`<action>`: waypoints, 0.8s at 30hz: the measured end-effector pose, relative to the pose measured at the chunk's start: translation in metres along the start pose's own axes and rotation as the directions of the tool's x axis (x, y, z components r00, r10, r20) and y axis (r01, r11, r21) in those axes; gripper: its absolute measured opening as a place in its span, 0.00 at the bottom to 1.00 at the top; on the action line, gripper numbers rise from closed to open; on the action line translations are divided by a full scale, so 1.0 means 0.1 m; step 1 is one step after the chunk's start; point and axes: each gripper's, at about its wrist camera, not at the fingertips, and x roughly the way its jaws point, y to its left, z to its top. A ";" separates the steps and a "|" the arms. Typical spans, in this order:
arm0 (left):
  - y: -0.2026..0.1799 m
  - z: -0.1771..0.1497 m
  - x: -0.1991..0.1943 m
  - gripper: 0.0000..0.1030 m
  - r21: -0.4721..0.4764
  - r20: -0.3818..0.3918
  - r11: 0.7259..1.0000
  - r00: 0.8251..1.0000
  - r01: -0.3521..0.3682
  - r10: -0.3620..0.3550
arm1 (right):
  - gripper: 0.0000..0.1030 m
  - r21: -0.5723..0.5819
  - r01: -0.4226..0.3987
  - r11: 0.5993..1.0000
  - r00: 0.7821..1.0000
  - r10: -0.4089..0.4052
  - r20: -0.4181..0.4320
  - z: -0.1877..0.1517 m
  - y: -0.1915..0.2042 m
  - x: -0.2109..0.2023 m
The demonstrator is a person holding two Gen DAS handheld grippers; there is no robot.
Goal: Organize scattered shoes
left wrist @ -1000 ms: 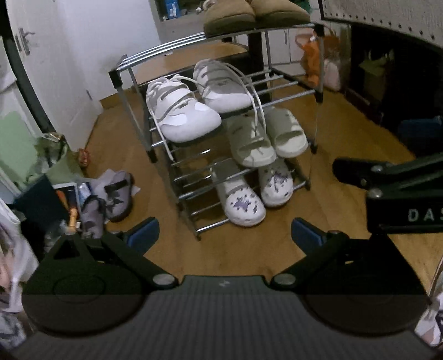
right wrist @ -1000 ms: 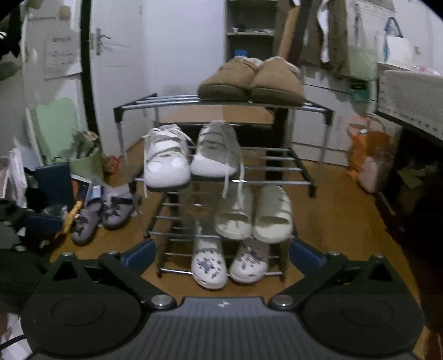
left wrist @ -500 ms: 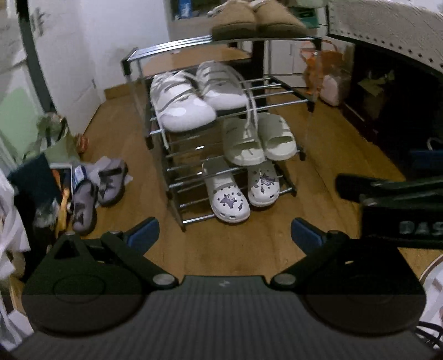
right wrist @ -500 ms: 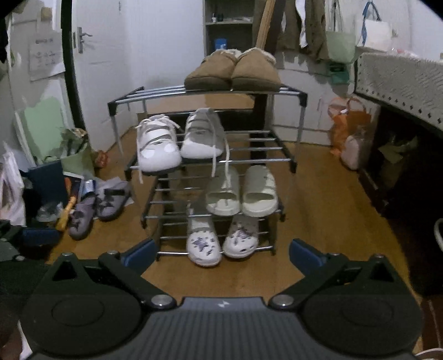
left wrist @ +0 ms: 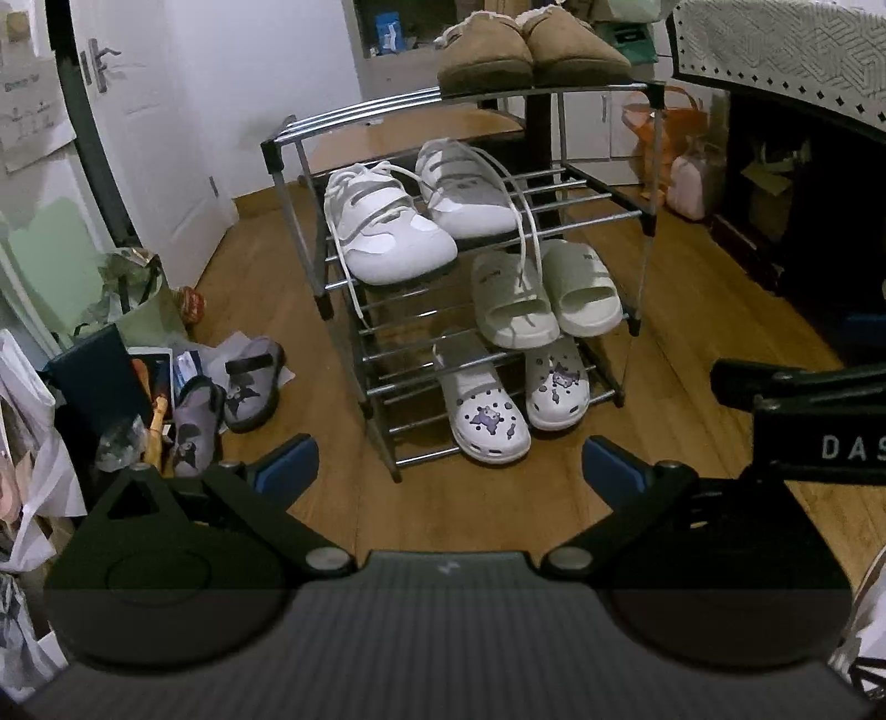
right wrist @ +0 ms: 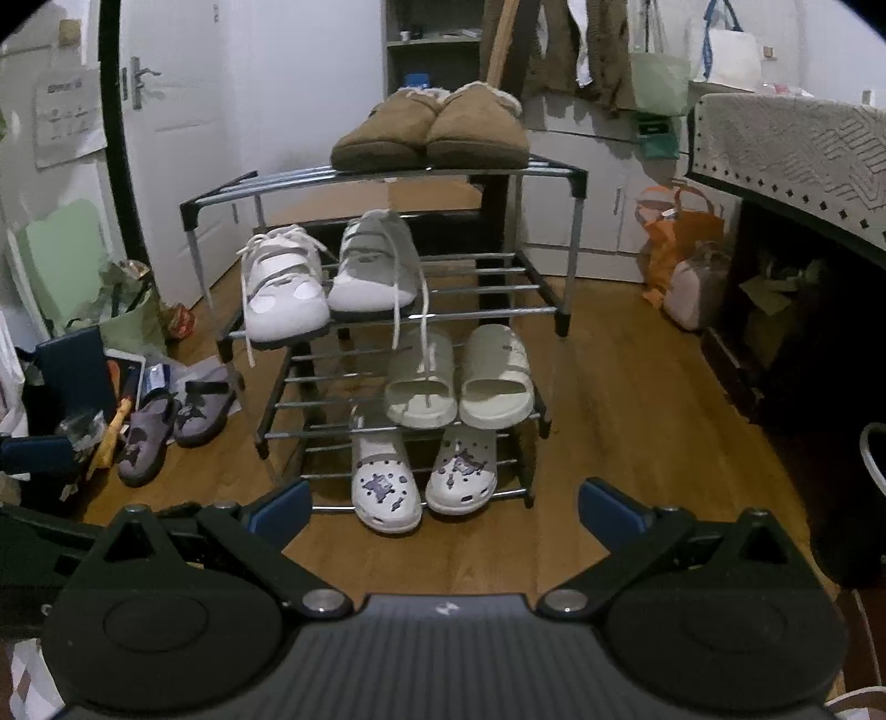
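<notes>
A metal shoe rack (left wrist: 293, 133) (right wrist: 576, 180) stands on the wooden floor. It holds brown slippers (left wrist: 531, 50) (right wrist: 432, 133) on top, then white sneakers (left wrist: 387, 238) (right wrist: 288, 288), cream slides (left wrist: 545, 299) (right wrist: 459, 376) and white clogs (left wrist: 487, 415) (right wrist: 421, 476). Two purple-grey shoes (left wrist: 221, 399) (right wrist: 171, 421) lie on the floor left of the rack. My left gripper (left wrist: 448, 471) and right gripper (right wrist: 443, 507) are open, empty, back from the rack. The right gripper's side shows in the left wrist view (left wrist: 803, 399).
Clutter of bags, a dark box (left wrist: 99, 376) and papers sits at the left by a white door (right wrist: 166, 138). Orange and pink bags (right wrist: 681, 249) stand at the back right. A dark table with a patterned cloth (right wrist: 786, 144) is on the right.
Both grippers have backed away from the rack and risen, so the whole rack shows smaller. Both stayed open and empty. No shoe has moved.
</notes>
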 end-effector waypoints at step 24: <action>0.15 -0.03 0.43 1.00 -0.108 -0.035 0.993 0.998 0.043 -0.047 | 1.00 0.009 0.021 1.000 1.000 -0.021 -0.013 -0.06 -0.07 0.12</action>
